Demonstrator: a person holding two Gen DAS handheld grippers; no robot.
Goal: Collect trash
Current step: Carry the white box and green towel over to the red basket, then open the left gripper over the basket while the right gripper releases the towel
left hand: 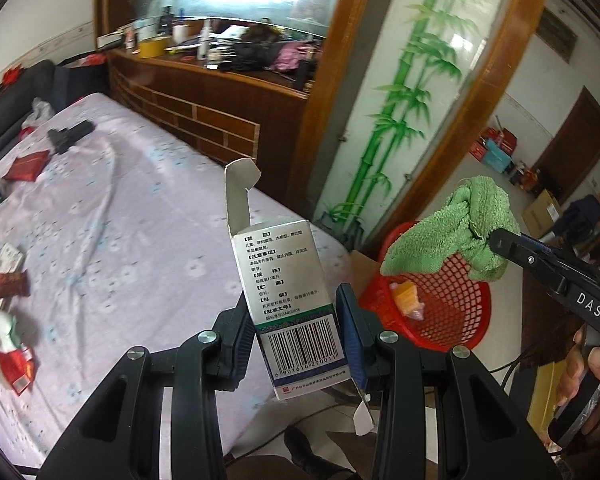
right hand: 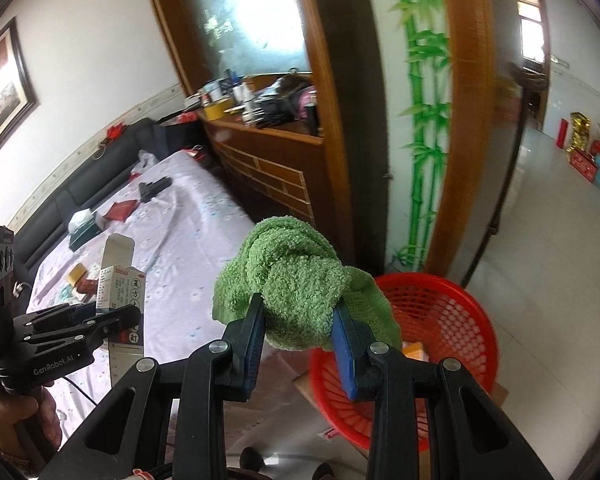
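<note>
My left gripper [left hand: 298,312] is shut on a white medicine box [left hand: 288,280] with an open top flap and a barcode, held over the bed's edge; the box also shows in the right wrist view [right hand: 118,288]. My right gripper [right hand: 298,316] is shut on a crumpled green cloth [right hand: 296,276], held just left of and above the red mesh basket [right hand: 452,320]. In the left wrist view the cloth [left hand: 452,236] hangs over the basket [left hand: 460,312], which holds an orange scrap [left hand: 406,298].
The bed with a lilac sheet [left hand: 132,216] carries several scattered wrappers, a red packet [left hand: 26,166] and a black object [left hand: 70,134]. A cluttered wooden dresser [left hand: 220,80] stands behind. A bamboo-painted door panel [left hand: 416,80] is beside the basket. Boxes [right hand: 596,160] sit on the tiled floor.
</note>
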